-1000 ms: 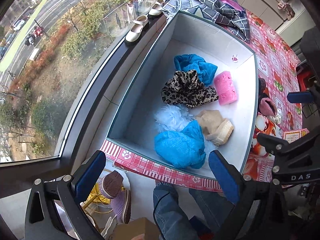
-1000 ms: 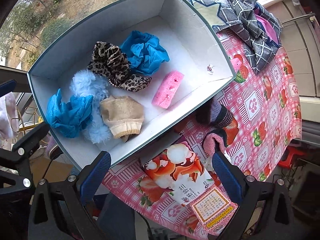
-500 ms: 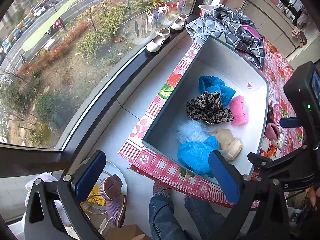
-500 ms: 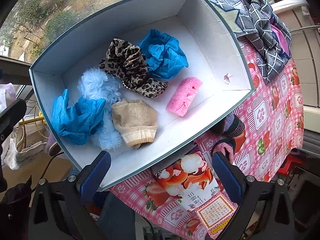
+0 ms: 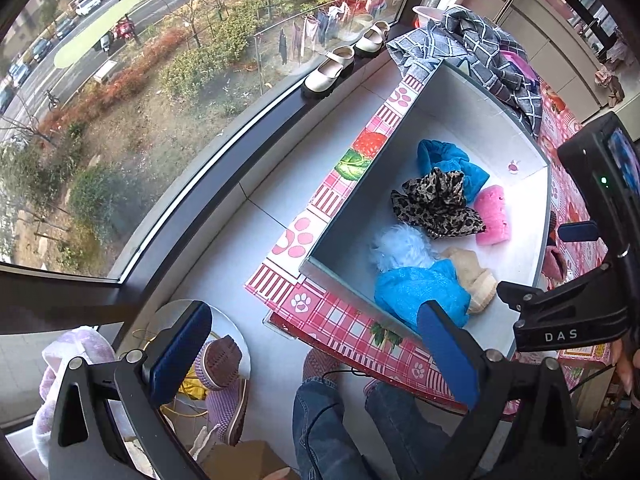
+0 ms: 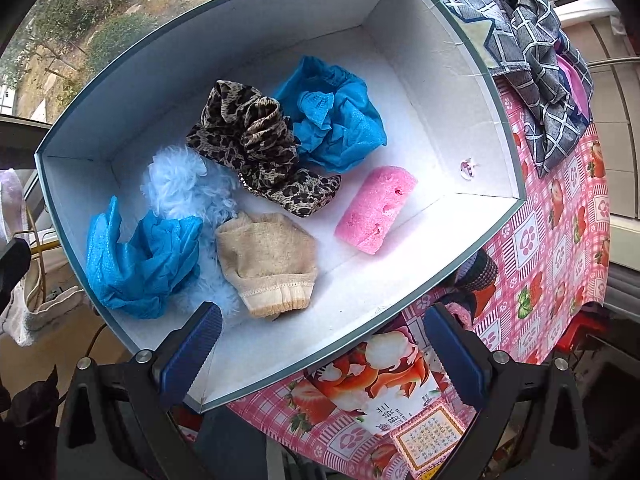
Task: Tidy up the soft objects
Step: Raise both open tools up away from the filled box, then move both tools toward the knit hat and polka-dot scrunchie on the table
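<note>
Your right claw [image 6: 320, 350] hangs wide apart and empty, its left pad over the near corner of the white box [image 6: 404, 16], its right pad over the pink checked tablecloth [image 6: 560, 240]. Just ahead of it in the box lies the beige sock [image 6: 268, 260], touching the pale blue fluff [image 6: 180, 184]. A crumpled blue cover [image 6: 140, 256] sits against the near left wall. Behind them the leopard cloth [image 6: 256, 144] leans on a second blue cover [image 6: 336, 120], and the pink sponge [image 6: 376, 208] lies on its own near the right wall. A strawberry packet [image 6: 384, 380] rests on the cloth just outside the box. Beyond the far corner is a heap of grey checked fabric [image 6: 532, 60].

Your left claw [image 5: 316, 354] is also spread wide, holding nothing, well back from the box over the floor and your jeans [image 5: 328, 428]. A purple slipper [image 5: 224, 392] lies below its left pad. Two cream shoes [image 5: 332, 68] stand on the window ledge.
</note>
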Demonstrator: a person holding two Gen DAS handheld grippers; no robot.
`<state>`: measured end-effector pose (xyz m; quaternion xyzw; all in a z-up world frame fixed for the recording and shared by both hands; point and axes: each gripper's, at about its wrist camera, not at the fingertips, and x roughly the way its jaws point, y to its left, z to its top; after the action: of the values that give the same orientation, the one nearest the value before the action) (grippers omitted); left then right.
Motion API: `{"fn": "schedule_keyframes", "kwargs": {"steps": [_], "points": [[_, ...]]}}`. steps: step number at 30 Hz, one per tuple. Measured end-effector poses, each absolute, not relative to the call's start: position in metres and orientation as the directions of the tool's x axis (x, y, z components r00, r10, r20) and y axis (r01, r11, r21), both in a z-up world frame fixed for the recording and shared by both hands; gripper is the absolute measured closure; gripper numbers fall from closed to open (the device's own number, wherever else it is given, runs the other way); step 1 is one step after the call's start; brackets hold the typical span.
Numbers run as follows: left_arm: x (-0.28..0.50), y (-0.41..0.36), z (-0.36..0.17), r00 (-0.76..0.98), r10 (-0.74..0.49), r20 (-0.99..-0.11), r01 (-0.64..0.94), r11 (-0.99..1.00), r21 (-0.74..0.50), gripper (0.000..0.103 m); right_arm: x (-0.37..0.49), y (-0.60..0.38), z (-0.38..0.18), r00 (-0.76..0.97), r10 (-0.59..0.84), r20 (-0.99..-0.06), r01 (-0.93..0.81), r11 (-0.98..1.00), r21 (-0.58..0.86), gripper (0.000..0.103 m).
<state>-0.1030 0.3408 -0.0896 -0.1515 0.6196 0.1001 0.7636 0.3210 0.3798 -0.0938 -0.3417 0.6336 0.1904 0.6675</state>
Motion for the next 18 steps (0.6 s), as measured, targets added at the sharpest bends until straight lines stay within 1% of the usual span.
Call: {"fn": "schedule_keyframes", "kwargs": {"steps": [18], "points": [[-0.0992,0.3345,-0.0901,0.214,-0.038,-0.976,-0.32,0.941,-0.106,0.0,0.319,0.3731,-0.0888,0.136,-0.174,-0.975,-0.677,0.703,-0.22,0.001]]}}
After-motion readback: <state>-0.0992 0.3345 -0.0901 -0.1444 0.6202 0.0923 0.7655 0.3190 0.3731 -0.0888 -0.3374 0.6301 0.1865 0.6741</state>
